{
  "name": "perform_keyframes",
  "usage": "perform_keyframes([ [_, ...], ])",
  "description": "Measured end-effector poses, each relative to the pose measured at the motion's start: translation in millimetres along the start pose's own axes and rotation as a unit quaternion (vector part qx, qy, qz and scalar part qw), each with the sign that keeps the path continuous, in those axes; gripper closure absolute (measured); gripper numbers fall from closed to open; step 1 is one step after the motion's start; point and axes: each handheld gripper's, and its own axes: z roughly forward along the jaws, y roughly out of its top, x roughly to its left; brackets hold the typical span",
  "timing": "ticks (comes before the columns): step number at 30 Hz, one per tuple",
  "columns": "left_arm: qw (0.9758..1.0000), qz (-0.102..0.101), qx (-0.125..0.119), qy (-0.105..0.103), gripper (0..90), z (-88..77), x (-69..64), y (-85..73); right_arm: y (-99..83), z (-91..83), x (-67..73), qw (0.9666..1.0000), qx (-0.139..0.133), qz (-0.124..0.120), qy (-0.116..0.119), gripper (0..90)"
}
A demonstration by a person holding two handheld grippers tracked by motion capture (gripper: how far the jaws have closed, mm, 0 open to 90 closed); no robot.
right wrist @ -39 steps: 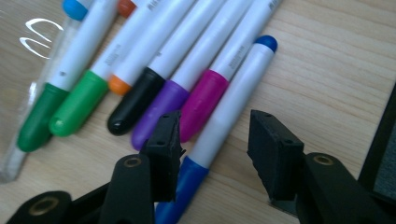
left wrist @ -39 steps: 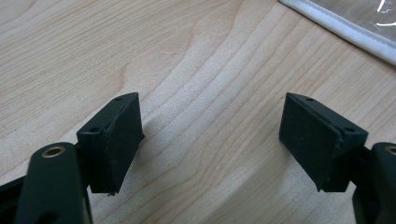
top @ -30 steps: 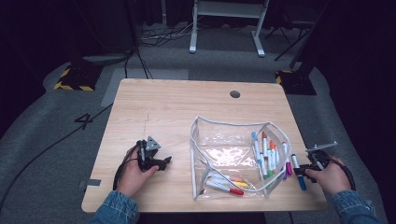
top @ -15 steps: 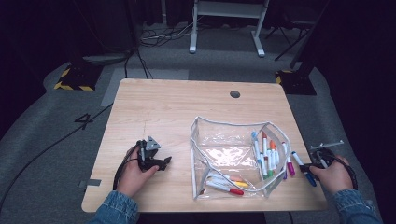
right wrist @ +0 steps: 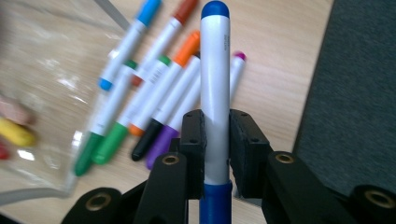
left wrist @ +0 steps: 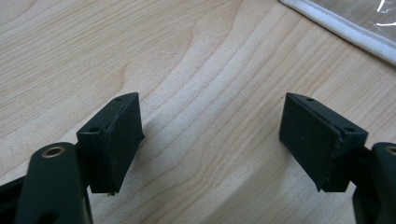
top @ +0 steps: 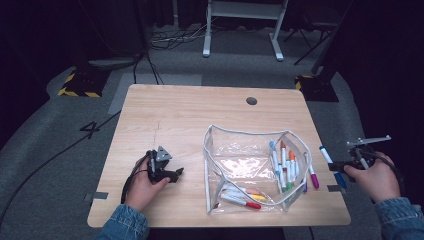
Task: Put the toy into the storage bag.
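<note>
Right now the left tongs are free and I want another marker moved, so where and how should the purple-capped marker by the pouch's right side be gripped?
Grip the purple marker across its white barrel, mid-length, from above. It lies flat on the table, pointing away from the person, so set the jaws crosswise. Come from its right, open side; the pouch and other markers crowd its left.

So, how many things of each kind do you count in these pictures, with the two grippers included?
Markers: 12, with the blue marker clamped in the right gripper
Clear pouch: 1
Grippers: 2, the right gripper and the left gripper, which is open with nothing between its jaws
Total: 15
</note>
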Motion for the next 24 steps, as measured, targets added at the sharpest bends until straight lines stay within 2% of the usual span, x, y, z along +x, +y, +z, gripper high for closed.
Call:
perform_keyframes([
  [4, 1.0000, -0.004, -0.001, -0.002, 22.0, 0.3, -0.5, -0.2, 14.9, -20.1, 12.3, 0.9997, -0.017, -0.014, 0.007, 76.8],
  [13, 1.0000, -0.003, 0.000, -0.002, 22.0, 0.2, -0.4, -0.1, 50.4, -58.2, 51.2, 0.9951, -0.048, -0.080, 0.031, 76.8],
  [18, 1.0000, -0.003, -0.001, -0.002, 21.9, 0.2, -0.3, -0.1, 70.9, -72.4, 78.9, 0.9893, -0.060, -0.121, 0.055, 76.9],
  [24, 1.0000, -0.005, -0.002, -0.002, 22.0, 0.4, -0.6, -0.2, 89.6, -72.9, 113.7, 0.9809, -0.056, -0.167, 0.083, 76.8],
])
